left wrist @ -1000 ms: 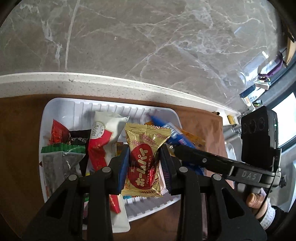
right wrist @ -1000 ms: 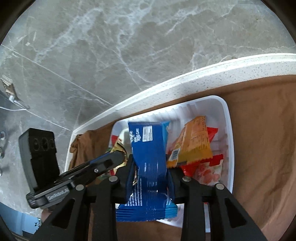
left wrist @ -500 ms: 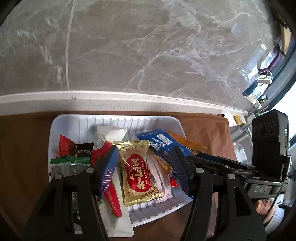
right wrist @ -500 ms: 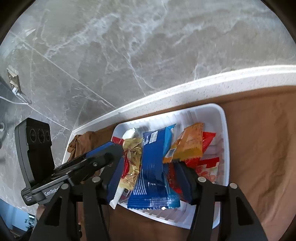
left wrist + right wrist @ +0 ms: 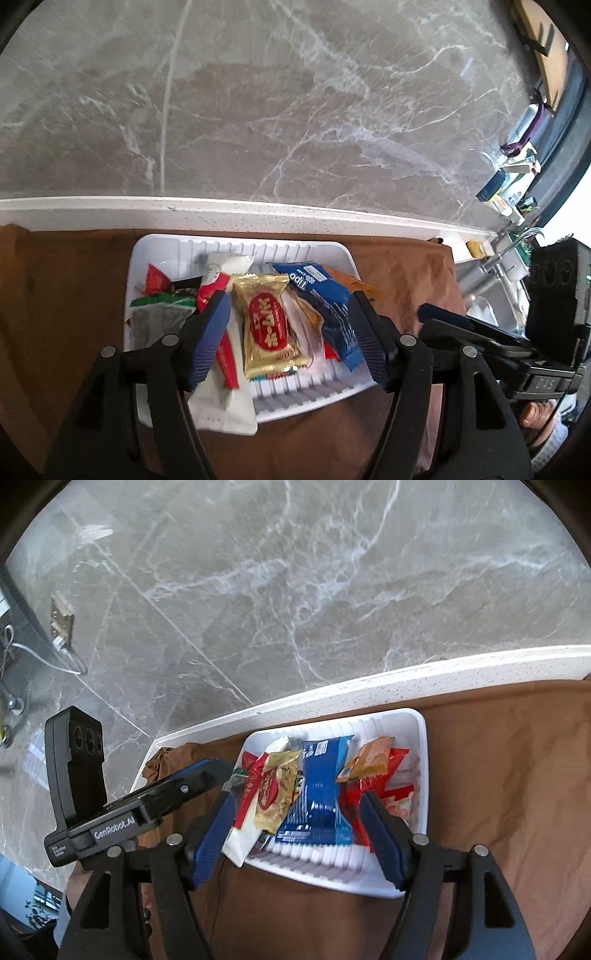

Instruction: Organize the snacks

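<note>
A white ribbed tray [image 5: 306, 400] [image 5: 423, 760] on a brown cloth holds several snack packets. A gold packet with a red oval [image 5: 267, 325] [image 5: 277, 788] lies in the middle. A blue packet [image 5: 325, 301] [image 5: 317, 797] lies to its right. A white and red packet [image 5: 221, 398] hangs over the tray's near edge. An orange packet [image 5: 371, 762] and red ones lie further right. My left gripper [image 5: 288, 339] is open above the tray's near side and holds nothing. My right gripper [image 5: 299, 834] is open and empty above the tray's near edge.
A white stone ledge [image 5: 258, 212] and a grey marble wall [image 5: 277, 110] stand behind the tray. The brown cloth [image 5: 517, 775] spreads around the tray. A sink with a tap [image 5: 495, 266] and small items lie at the far right. A wall socket with a cable [image 5: 61, 627] is at the left.
Both grippers opened, letting go of the gold packet and the blue packet, which now lie in the tray. Both grippers pulled back and up from the tray.
</note>
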Demonstrator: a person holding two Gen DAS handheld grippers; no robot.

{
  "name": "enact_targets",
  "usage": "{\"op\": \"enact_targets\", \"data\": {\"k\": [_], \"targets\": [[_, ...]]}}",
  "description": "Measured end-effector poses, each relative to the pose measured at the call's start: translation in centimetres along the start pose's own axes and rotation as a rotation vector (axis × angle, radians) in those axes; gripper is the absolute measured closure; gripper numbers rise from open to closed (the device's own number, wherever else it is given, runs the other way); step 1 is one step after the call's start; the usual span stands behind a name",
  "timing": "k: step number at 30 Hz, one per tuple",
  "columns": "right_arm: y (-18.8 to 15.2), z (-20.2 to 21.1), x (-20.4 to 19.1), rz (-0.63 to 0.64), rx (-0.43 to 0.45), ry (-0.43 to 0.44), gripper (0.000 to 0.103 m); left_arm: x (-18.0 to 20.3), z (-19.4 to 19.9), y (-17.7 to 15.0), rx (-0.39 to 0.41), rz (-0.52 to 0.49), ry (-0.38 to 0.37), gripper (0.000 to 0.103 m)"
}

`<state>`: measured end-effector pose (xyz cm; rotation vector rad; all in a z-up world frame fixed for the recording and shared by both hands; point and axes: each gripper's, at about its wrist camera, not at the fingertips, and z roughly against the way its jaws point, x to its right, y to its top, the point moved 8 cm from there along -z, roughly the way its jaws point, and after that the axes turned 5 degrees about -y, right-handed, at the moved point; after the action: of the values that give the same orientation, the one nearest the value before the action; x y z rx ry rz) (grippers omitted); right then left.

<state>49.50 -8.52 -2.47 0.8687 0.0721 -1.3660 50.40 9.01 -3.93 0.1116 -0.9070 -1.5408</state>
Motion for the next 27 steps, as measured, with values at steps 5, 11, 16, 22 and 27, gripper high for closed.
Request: {"op": "enact_targets", "data": {"k": [5,11,16,22,27], "targets": [[-1.5,4.0,-0.7,0.051,0.067,-0.053,0.016,1.3,3.4,-1.3,0.047,-0.002,0.015,0.028],[-4.3,8.6,-0.4,0.121,0.129,-0.141,0.001,3.5,7.5,-3.7,0.081,-0.048,0.103,0.022],[-5.9,11.4,0.5,0.126,0.158,-0.187,0.000,6.2,10.3,-5.2,0.114,-0.120,0.167,0.018],[-6.8,14.4,0.6,0.161,0.211,-0.243,0.000,9.7,12.8,-6.6,0.136,-0.227,0.229,0.018],[-7.5,16.2,0.5,0.176,0.242,-0.254,0.000,12.1,14.3,-7.6,0.151,-0.272,0.235,0.018]]}}
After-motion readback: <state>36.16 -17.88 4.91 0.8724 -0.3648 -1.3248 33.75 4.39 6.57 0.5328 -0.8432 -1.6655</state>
